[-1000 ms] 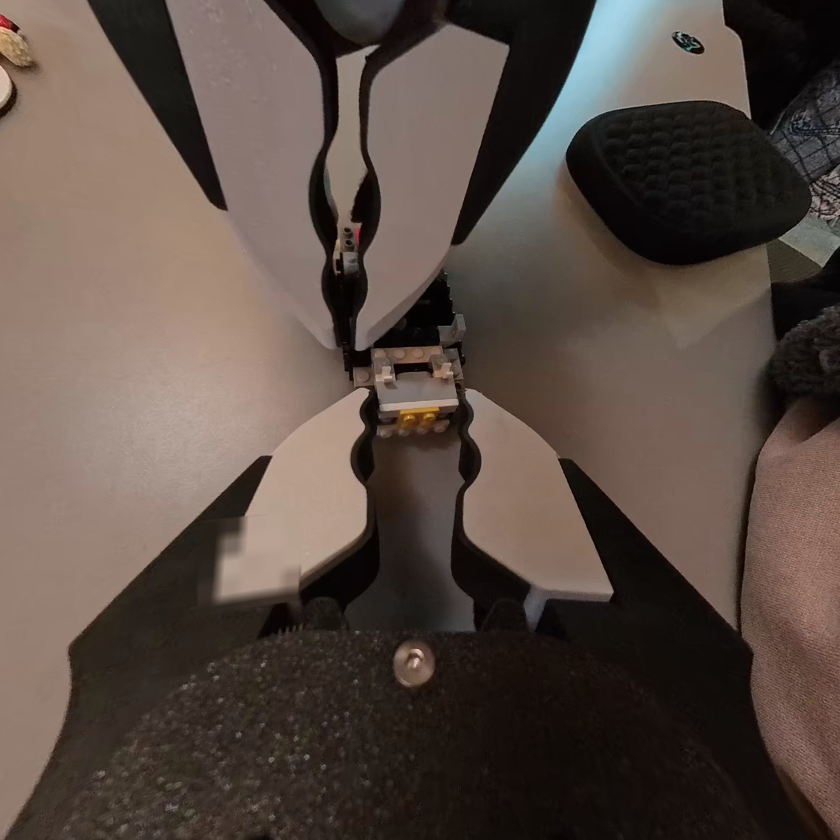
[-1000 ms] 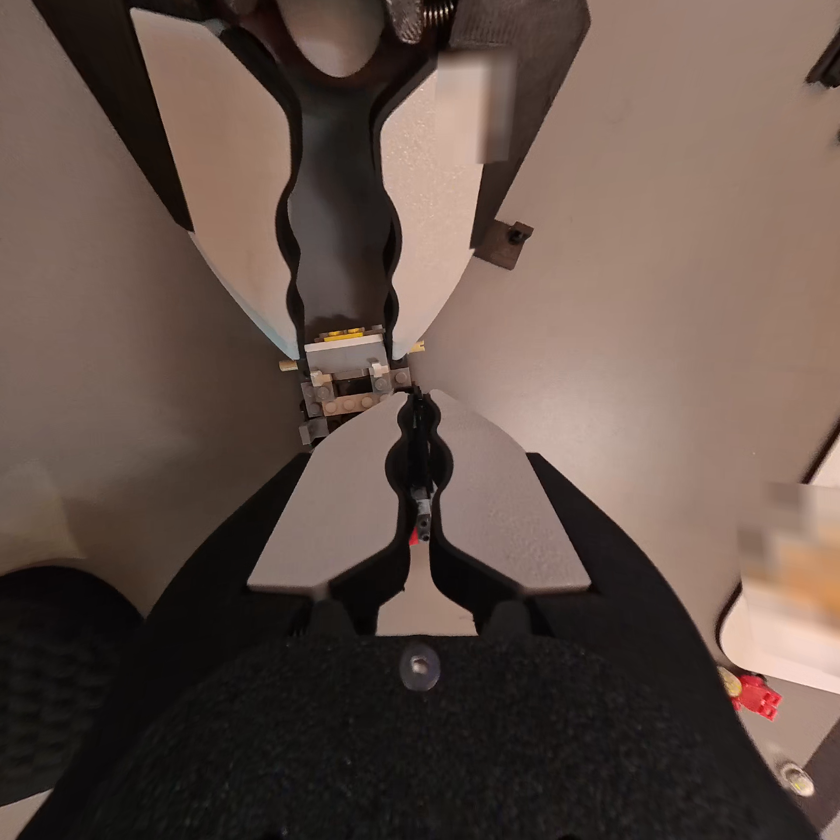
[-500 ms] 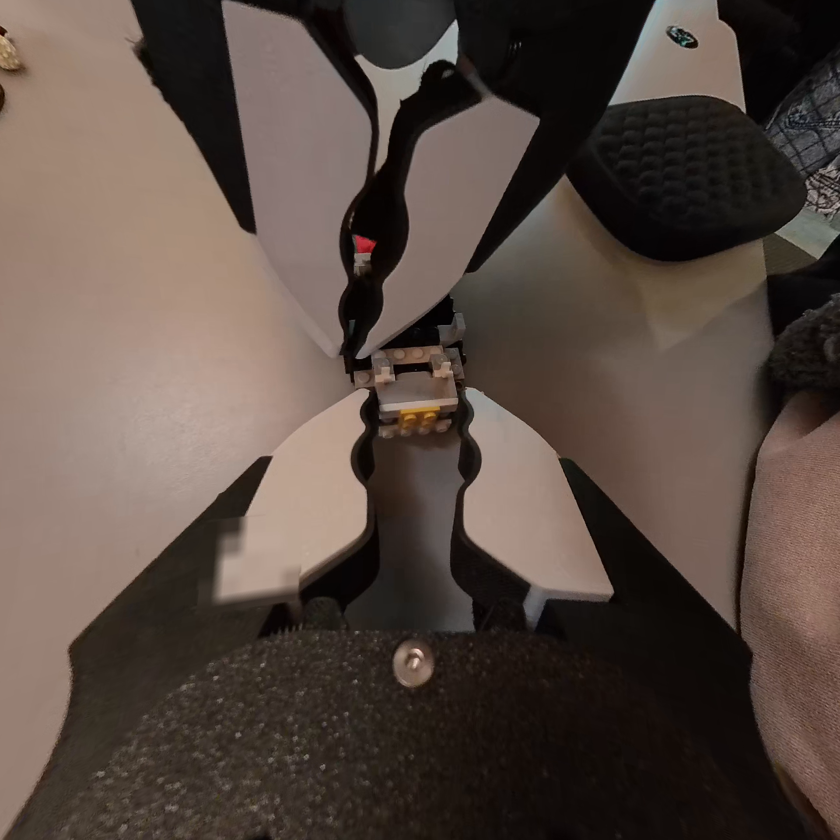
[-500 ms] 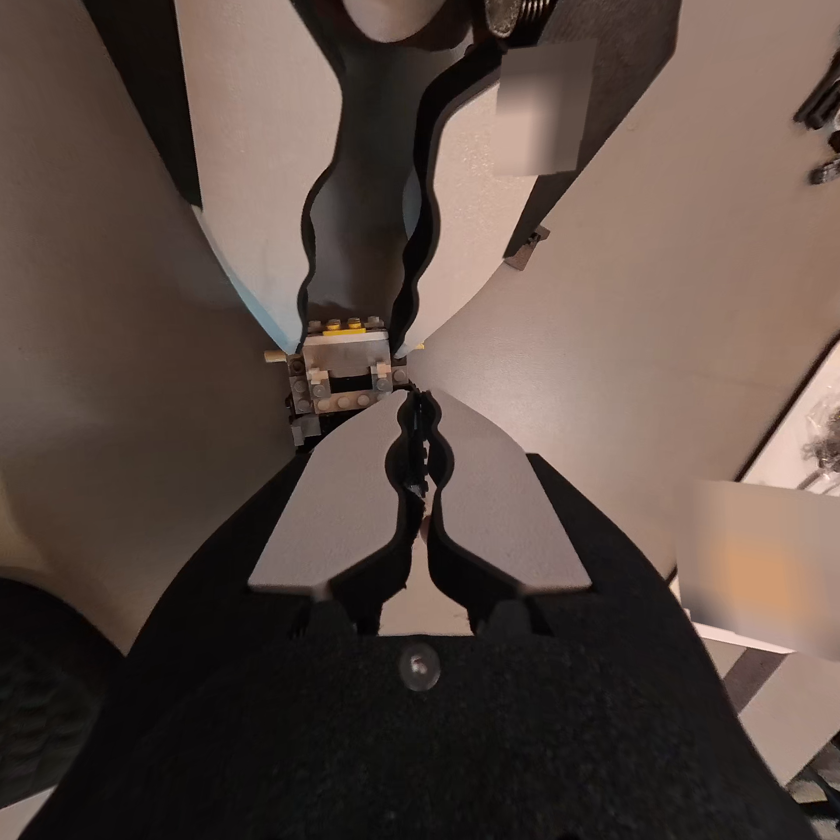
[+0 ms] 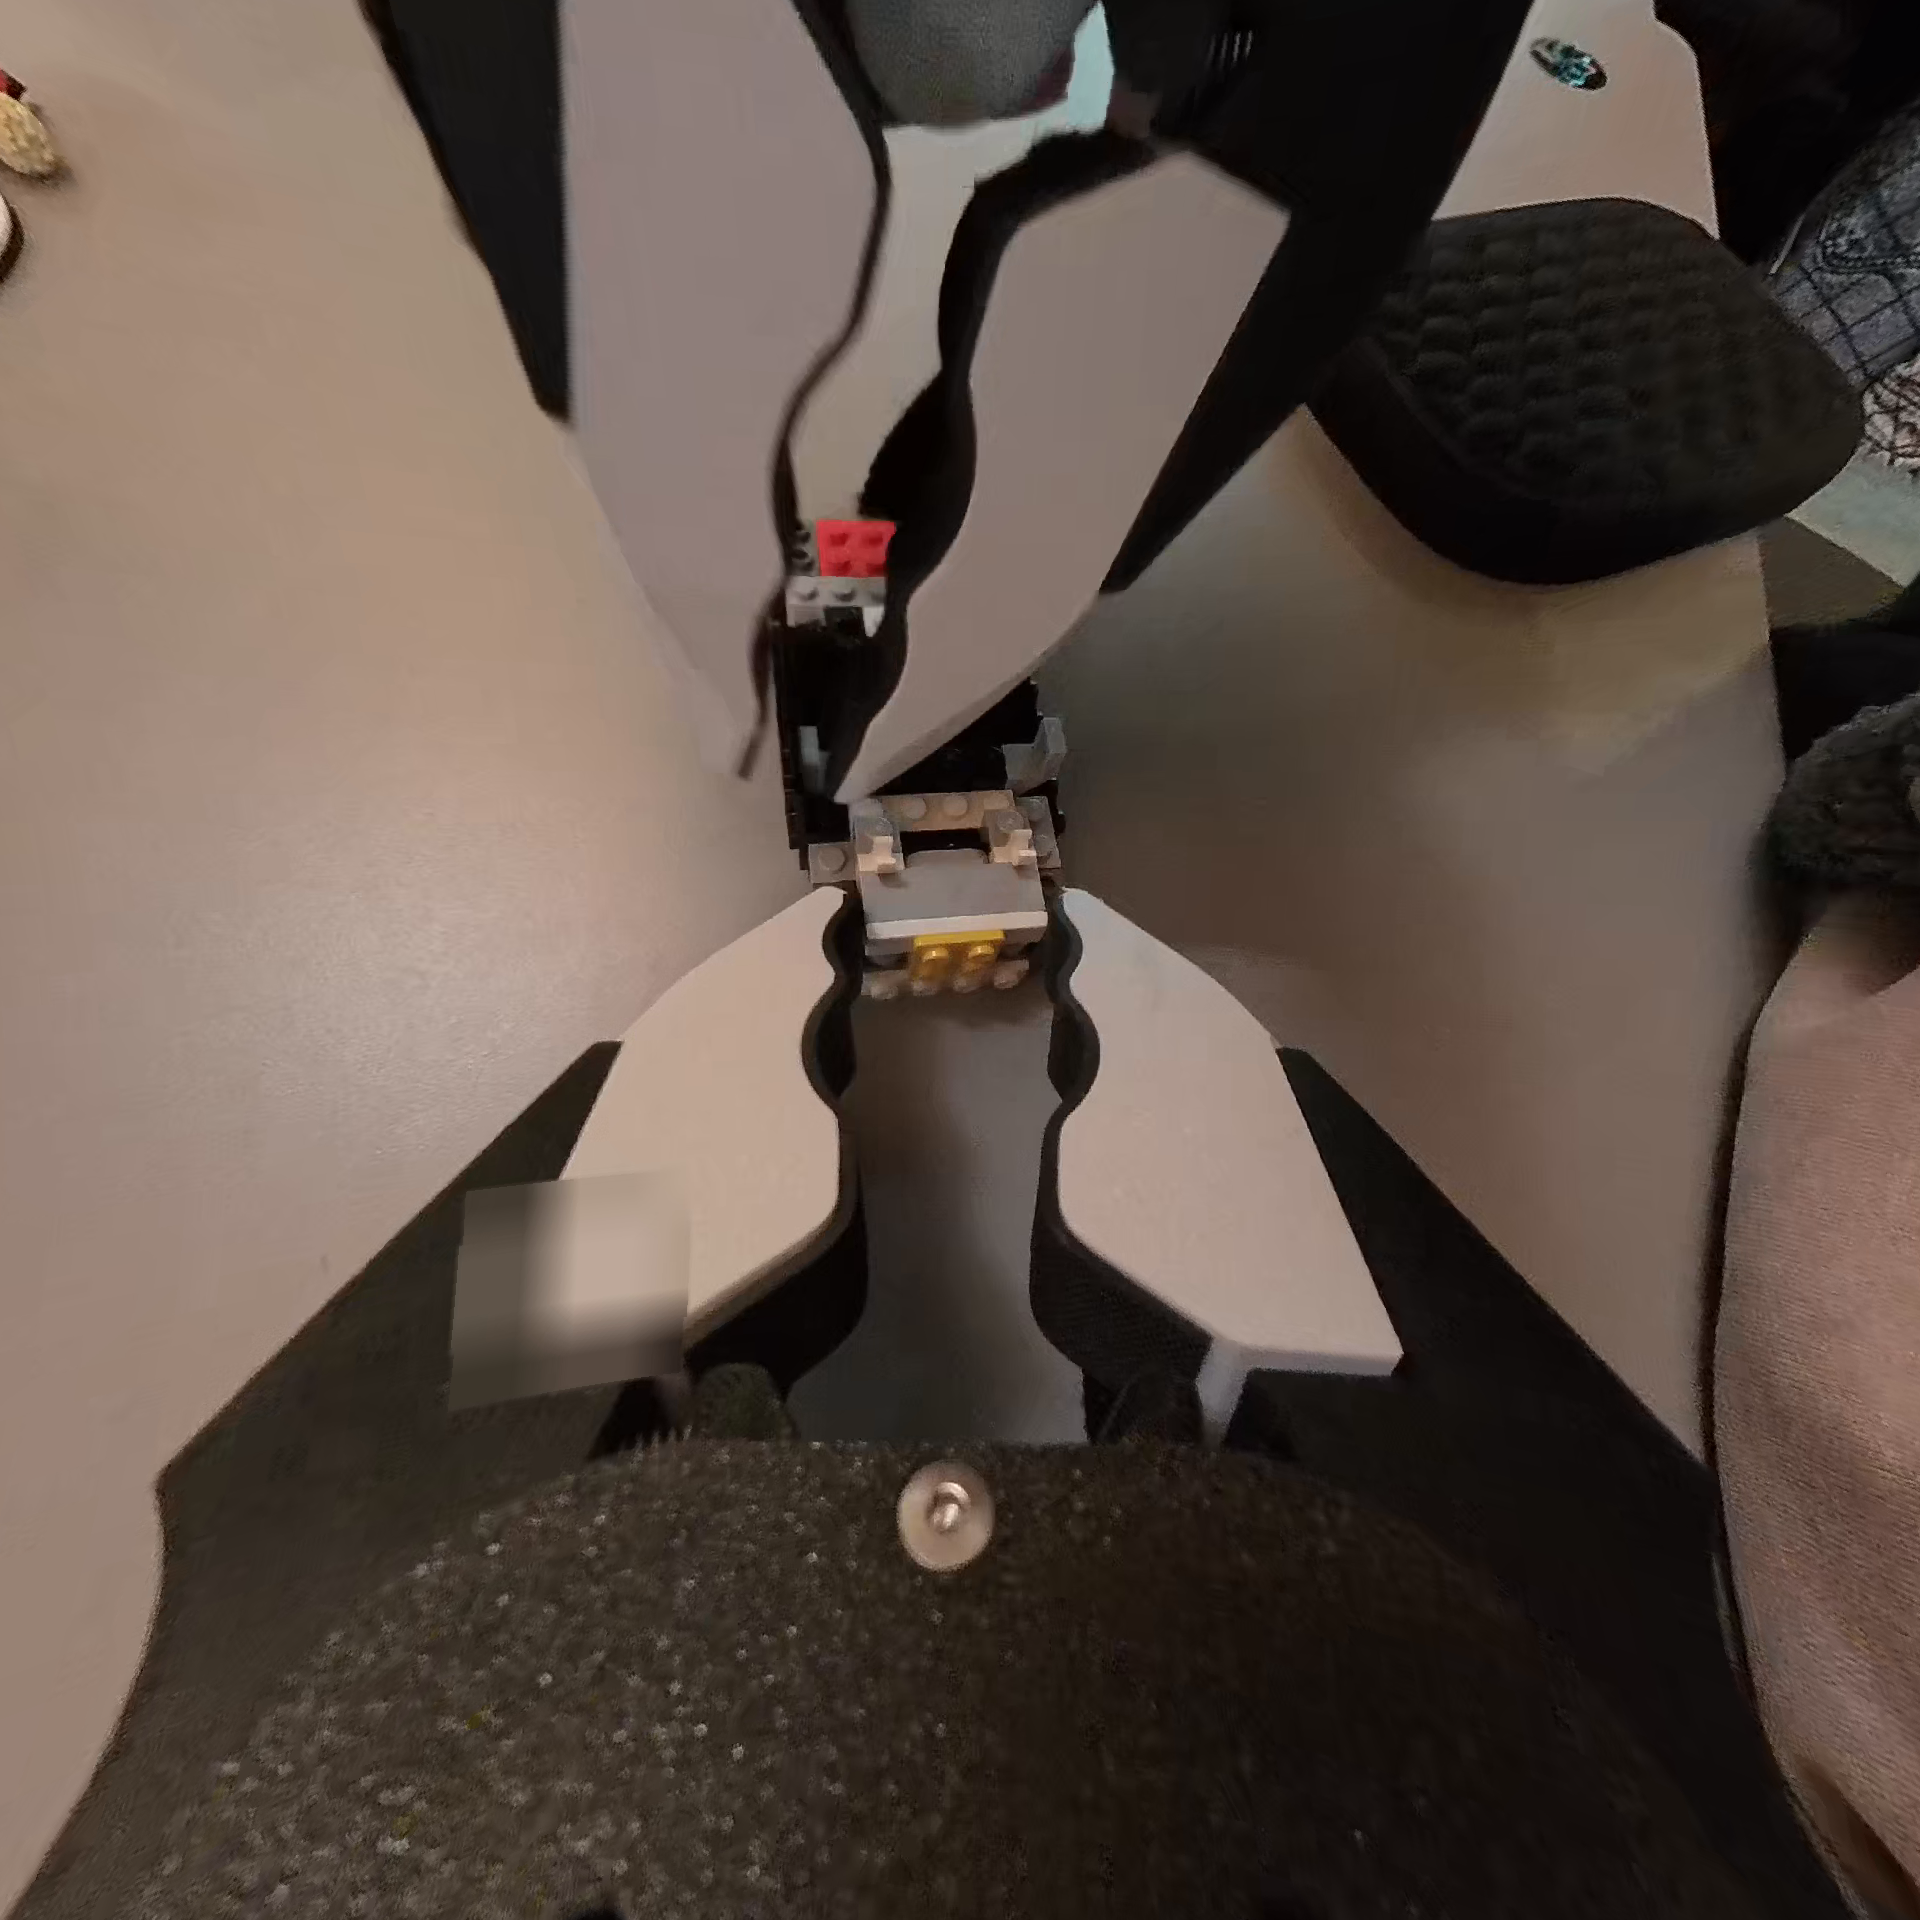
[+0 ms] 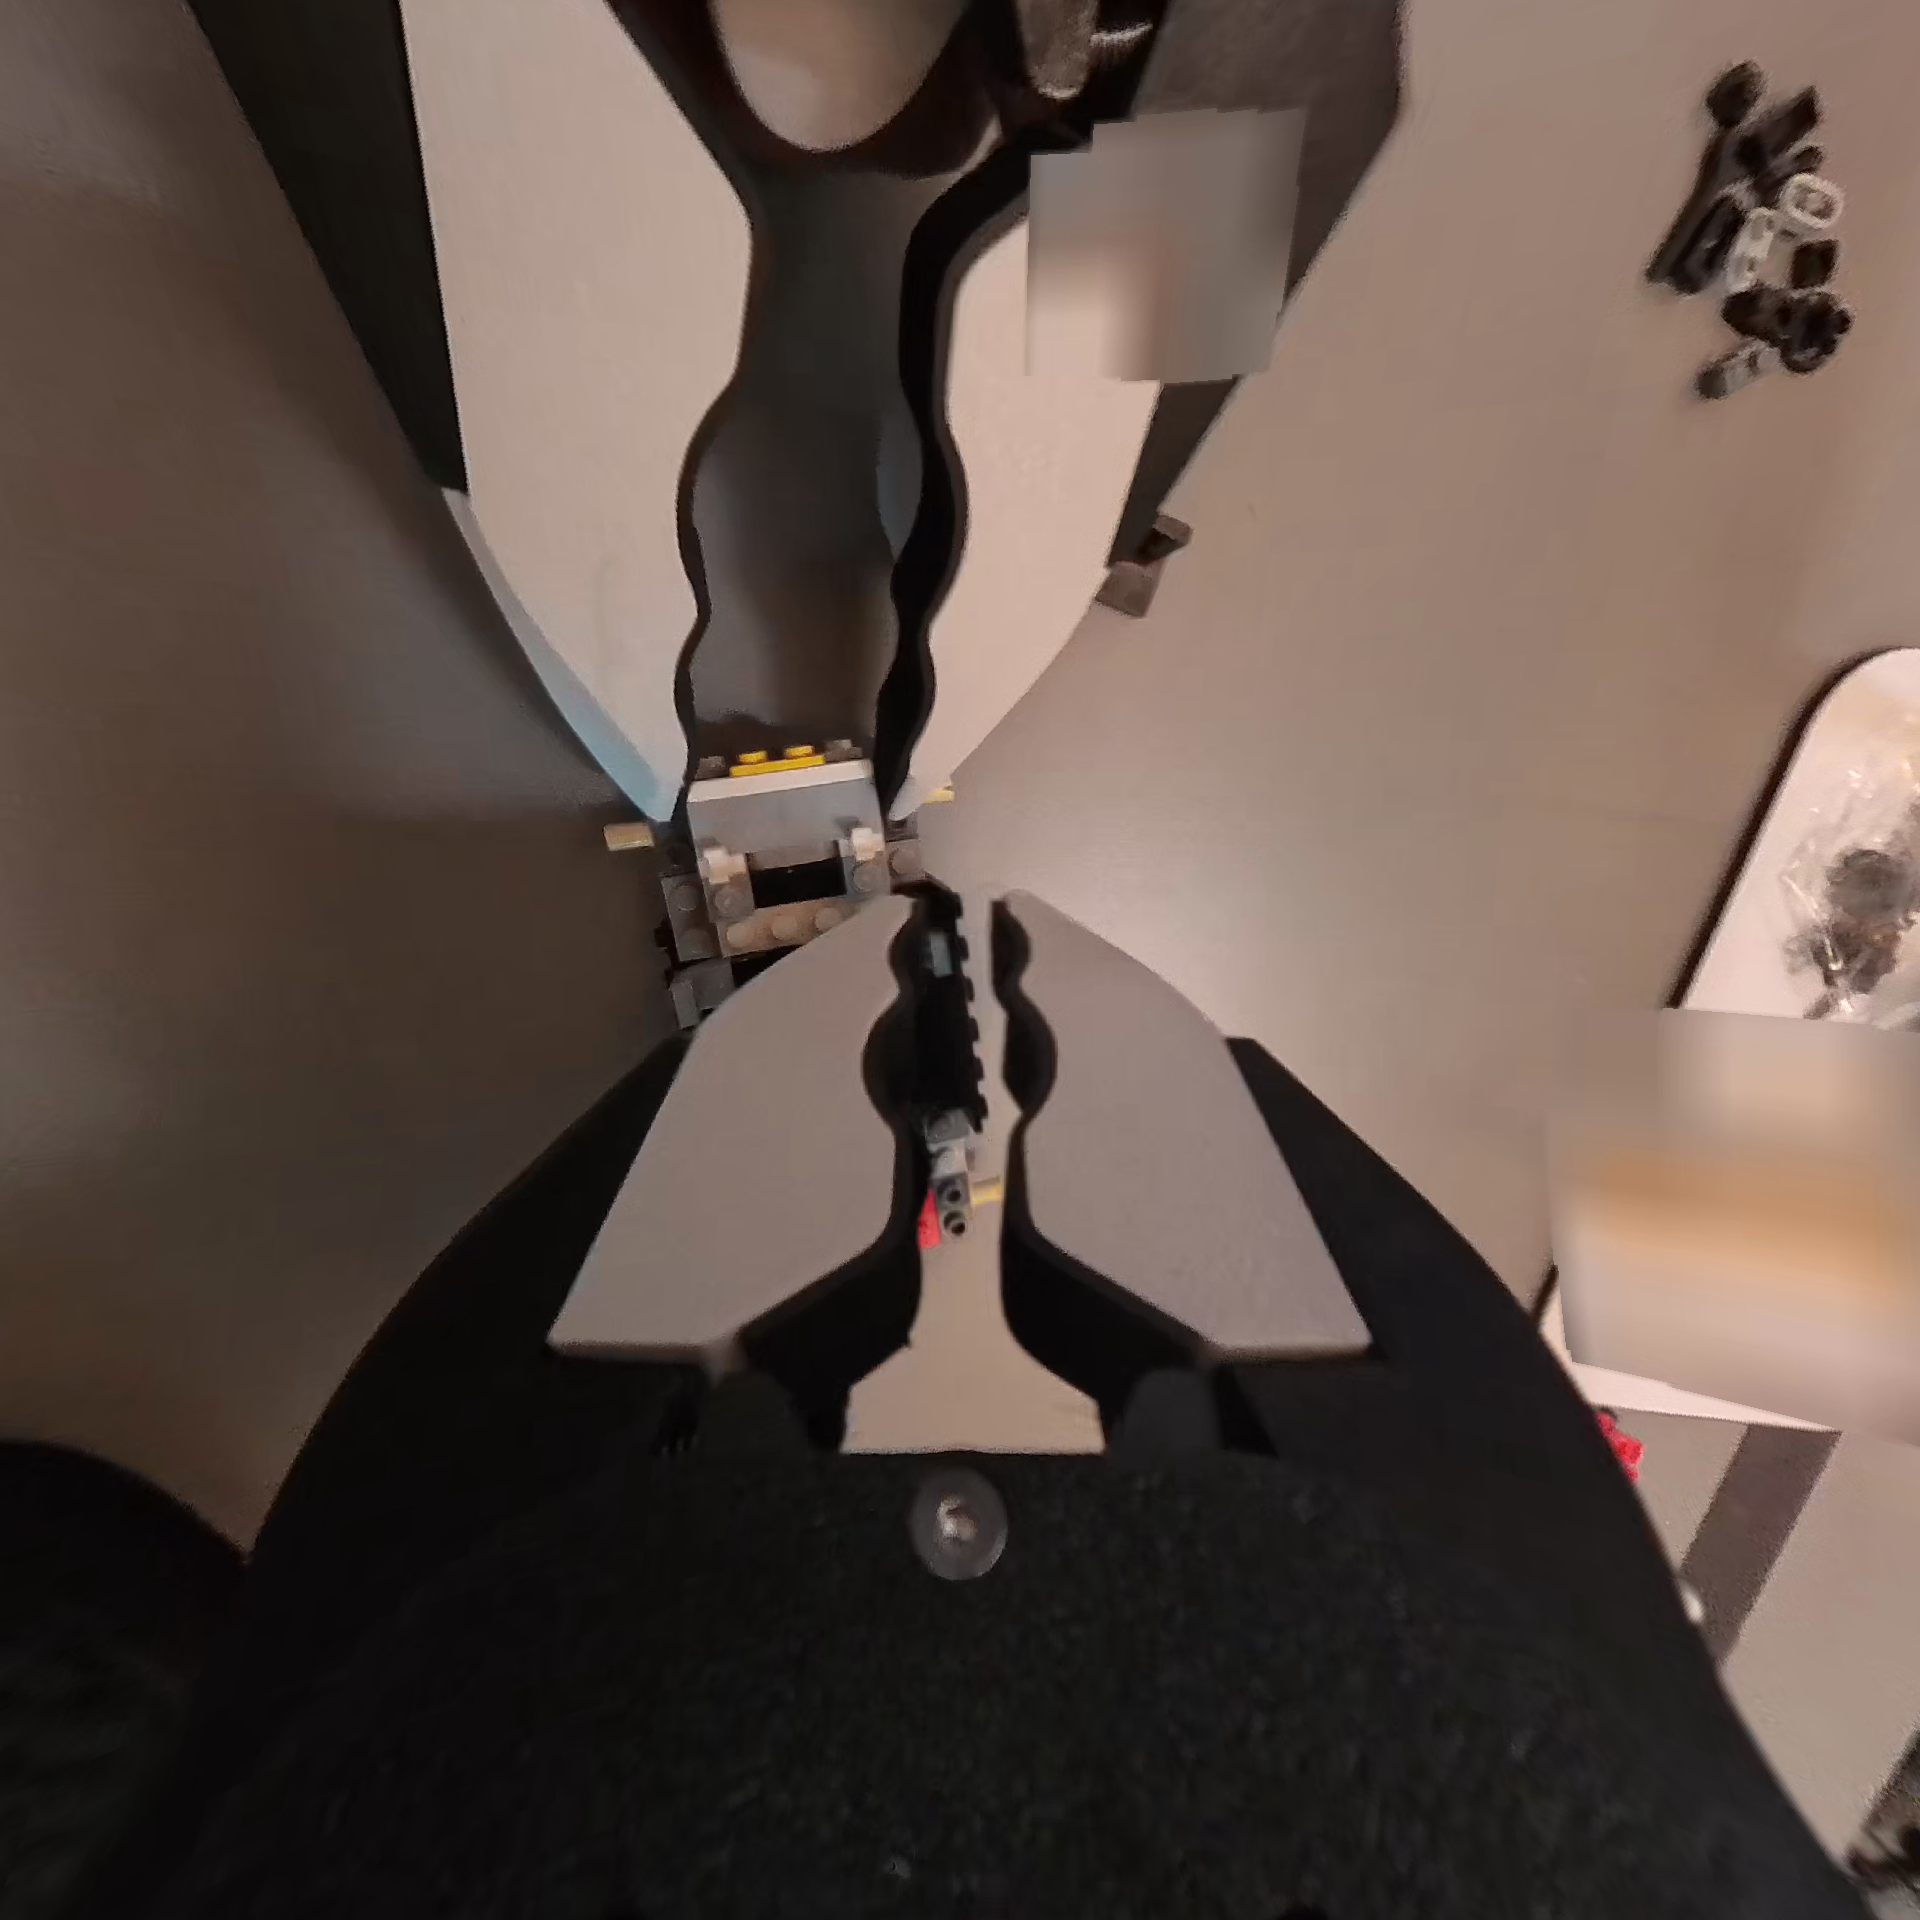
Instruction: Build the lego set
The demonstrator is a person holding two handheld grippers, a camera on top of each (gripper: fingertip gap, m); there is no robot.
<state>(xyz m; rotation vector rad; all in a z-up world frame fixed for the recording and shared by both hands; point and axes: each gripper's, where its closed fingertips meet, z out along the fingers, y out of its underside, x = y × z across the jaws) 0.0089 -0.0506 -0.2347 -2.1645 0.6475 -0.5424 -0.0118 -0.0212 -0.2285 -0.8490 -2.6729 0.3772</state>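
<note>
Black loose pieces beyond grippers

Looks like an office desk; a plain beige tabletop, a black wrist rest, loose small parts scattered nearby.

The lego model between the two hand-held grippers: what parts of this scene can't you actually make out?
- Lego model, left wrist view: far end hidden behind the right hand-held gripper.
- Black strip piece, right wrist view: underside hidden between fingers.
- Loose black parts, right wrist view: blurred, too small.
- Bag of parts: cut by edge.
</note>
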